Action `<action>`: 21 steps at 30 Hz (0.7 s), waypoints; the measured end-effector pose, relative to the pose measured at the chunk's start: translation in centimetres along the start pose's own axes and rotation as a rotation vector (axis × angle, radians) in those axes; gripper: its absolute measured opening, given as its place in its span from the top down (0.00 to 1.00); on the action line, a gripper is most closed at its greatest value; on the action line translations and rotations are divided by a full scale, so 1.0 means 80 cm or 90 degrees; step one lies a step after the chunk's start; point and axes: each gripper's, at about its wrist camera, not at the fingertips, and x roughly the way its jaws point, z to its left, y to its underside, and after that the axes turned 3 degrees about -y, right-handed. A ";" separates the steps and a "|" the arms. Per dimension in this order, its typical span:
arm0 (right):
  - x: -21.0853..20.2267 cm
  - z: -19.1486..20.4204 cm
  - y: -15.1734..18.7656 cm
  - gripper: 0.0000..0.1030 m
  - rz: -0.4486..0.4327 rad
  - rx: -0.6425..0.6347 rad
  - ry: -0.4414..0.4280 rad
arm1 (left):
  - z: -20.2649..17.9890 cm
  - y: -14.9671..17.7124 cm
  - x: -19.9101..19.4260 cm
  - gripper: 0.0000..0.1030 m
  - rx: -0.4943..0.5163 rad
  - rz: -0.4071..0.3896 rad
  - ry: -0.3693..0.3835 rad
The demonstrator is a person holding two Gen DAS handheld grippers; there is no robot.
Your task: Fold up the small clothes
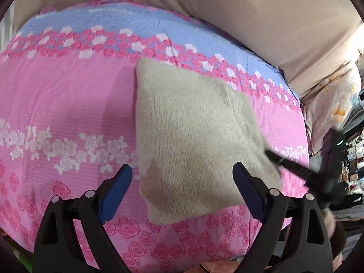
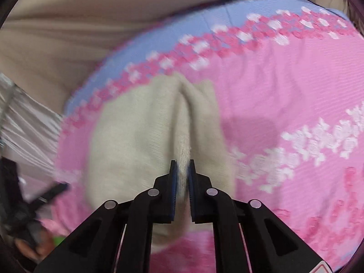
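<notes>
1. Beige knit [image 1: 188, 134] lying folded on the pink rose bedspread [image 1: 68, 104], near its blue band [image 1: 145, 25].
2. Left gripper [image 1: 182, 175] hovering over the knit's near edge, jaws spread wide, blue pads [image 1: 117, 191] clear of the cloth.
3. Right gripper [image 2: 182, 166] down at the knit's other side, jaws nearly together, pinching a raised ridge of the fabric [image 2: 182, 122].
4. Beige wall [image 1: 261, 11] behind the bed.

Beige knit garment [image 1: 191, 136] on pink floral bedspread [image 1: 68, 104]
</notes>
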 end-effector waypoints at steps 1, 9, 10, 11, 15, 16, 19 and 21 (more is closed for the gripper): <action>0.008 -0.007 0.003 0.83 0.014 0.019 -0.005 | 0.004 0.000 0.007 0.15 -0.011 0.012 0.005; -0.023 0.024 -0.021 0.31 -0.029 0.052 -0.105 | 0.027 -0.012 0.016 0.15 -0.057 0.011 -0.009; -0.011 0.028 -0.026 0.30 -0.009 0.053 -0.102 | 0.027 -0.013 0.017 0.15 -0.058 0.011 -0.006; 0.002 0.031 -0.031 0.29 0.001 0.051 -0.079 | 0.027 -0.013 0.016 0.15 -0.057 0.009 -0.005; 0.012 0.064 -0.033 0.80 0.015 -0.019 -0.064 | 0.023 -0.011 0.018 0.15 -0.042 0.015 -0.002; 0.005 0.069 -0.033 0.81 -0.002 -0.033 -0.062 | 0.021 -0.010 0.019 0.15 -0.036 0.018 0.000; -0.047 0.076 -0.029 0.83 -0.073 -0.055 -0.075 | 0.019 -0.009 0.014 0.15 -0.025 0.014 0.000; -0.066 0.063 -0.025 0.83 -0.094 -0.043 -0.077 | 0.018 -0.010 0.009 0.14 -0.023 0.006 0.006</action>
